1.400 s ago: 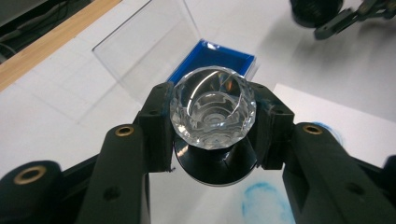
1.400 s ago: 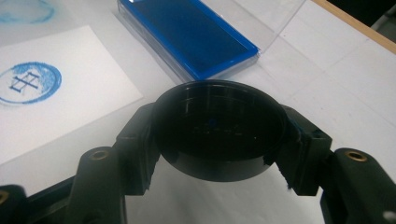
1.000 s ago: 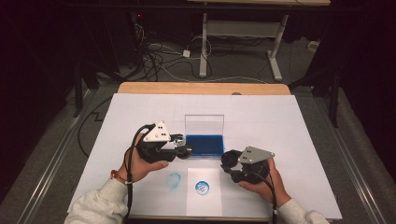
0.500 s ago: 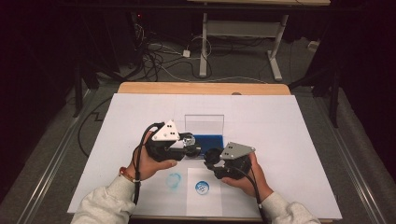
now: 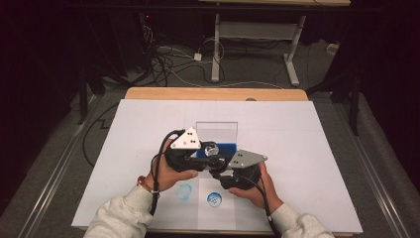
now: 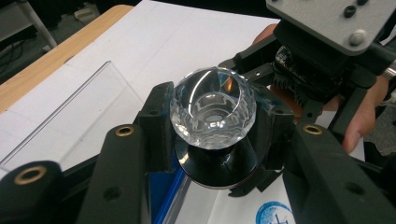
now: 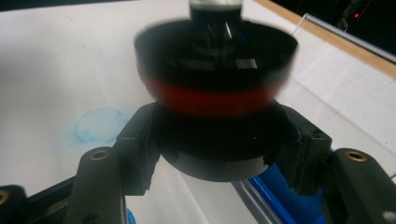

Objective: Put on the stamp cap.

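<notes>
The left gripper (image 5: 210,157) pinches the crystal knob (image 6: 213,108) by its black base above the blue tray (image 5: 225,148); the right gripper (image 7: 219,154) clamps that base's lower disc; twist slowly, I judge, holding the axes aligned.

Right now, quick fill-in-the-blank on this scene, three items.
1. The left hand-held gripper is shut on a stamp whose faceted top is ____.
2. The right hand-held gripper clamps the stamp's black base, under a ____ band.
3. The white paper shows ____ round blue prints.
Missing words: clear; red; two.
</notes>
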The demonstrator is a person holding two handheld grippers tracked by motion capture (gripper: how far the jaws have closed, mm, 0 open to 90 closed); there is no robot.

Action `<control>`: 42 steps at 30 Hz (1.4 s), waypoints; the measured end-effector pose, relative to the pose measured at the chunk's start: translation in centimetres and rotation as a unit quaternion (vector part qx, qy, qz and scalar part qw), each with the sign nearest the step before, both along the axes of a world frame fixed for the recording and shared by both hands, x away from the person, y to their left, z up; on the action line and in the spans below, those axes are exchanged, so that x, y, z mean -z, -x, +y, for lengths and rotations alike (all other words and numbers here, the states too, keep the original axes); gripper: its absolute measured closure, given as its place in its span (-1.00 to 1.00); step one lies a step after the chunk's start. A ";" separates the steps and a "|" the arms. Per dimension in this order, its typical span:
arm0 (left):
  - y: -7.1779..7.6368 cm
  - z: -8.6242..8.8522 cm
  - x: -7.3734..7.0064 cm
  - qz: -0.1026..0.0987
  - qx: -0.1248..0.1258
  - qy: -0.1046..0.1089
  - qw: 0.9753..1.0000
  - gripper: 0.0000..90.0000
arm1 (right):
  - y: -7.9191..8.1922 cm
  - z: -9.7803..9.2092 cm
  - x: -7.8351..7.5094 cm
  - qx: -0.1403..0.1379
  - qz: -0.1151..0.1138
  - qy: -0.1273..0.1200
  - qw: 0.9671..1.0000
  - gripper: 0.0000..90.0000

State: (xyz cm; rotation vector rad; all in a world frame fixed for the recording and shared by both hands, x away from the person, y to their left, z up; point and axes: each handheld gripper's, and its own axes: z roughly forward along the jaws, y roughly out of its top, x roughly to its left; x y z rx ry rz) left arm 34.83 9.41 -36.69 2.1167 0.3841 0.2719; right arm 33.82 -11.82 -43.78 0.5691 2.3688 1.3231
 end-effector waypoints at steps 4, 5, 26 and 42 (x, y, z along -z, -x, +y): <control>-0.1 -0.5 0.4 0.003 0.003 -0.003 1.000 0.22 | 0.0 0.0 -0.1 -0.001 0.001 -0.002 1.000 -0.13; -0.2 -0.6 0.5 0.003 0.002 -0.002 1.000 0.22 | 0.1 -0.1 -0.2 -0.001 0.001 -0.004 1.000 -0.13; -0.6 -0.2 2.0 0.036 0.011 0.024 0.999 0.22 | 0.4 -0.3 -0.2 0.004 -0.003 0.028 1.000 -0.13; -0.2 -0.5 2.0 0.026 0.005 0.015 1.000 0.22 | 0.7 -0.2 -0.1 0.005 -0.016 0.032 0.999 -0.13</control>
